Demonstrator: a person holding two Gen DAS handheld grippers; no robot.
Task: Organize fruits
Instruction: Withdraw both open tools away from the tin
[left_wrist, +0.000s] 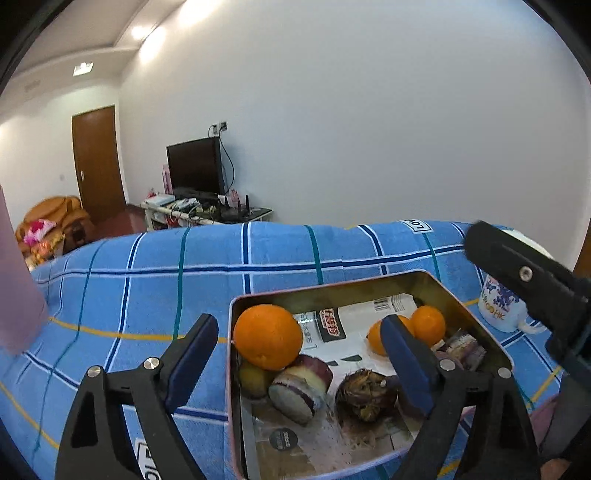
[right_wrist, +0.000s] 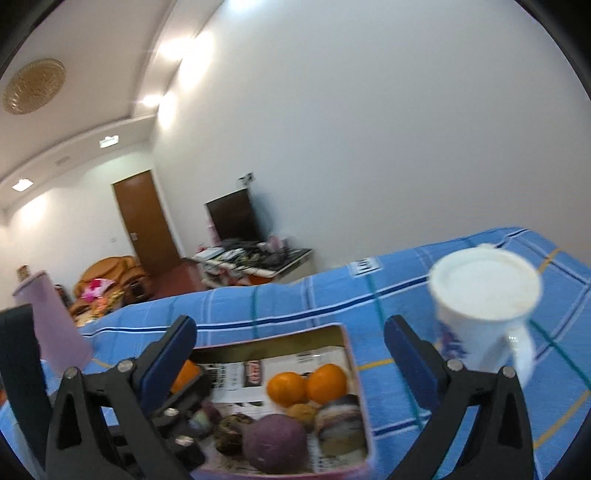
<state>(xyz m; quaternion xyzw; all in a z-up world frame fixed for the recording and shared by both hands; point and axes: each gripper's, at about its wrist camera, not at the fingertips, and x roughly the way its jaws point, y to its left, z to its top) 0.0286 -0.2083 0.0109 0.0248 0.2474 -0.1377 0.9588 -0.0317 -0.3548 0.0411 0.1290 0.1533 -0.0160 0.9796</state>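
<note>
So there's a shallow rectangular metal tin (left_wrist: 476, 325) lined with printed paper, lower middle of both views, on a blue plaid cloth (left_wrist: 147, 280). Inside: a big orange (left_wrist: 267, 336), two small oranges (right_wrist: 308, 383) and purple cut tubers (left_wrist: 301, 387). Left gripper (left_wrist: 301, 358) and right gripper (right_wrist: 290, 362) both spread wide, holding nothing. White patterned mug (right_wrist: 484, 302) sits at right.

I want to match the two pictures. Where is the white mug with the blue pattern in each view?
Left wrist view: the white mug stands at the right edge on the blue checked cloth, beyond the tin's right side, partly behind the right gripper.
Right wrist view: the mug is upper right, large and blurred, right of the tin.
Shared landmark: the metal tin holding oranges.
</note>
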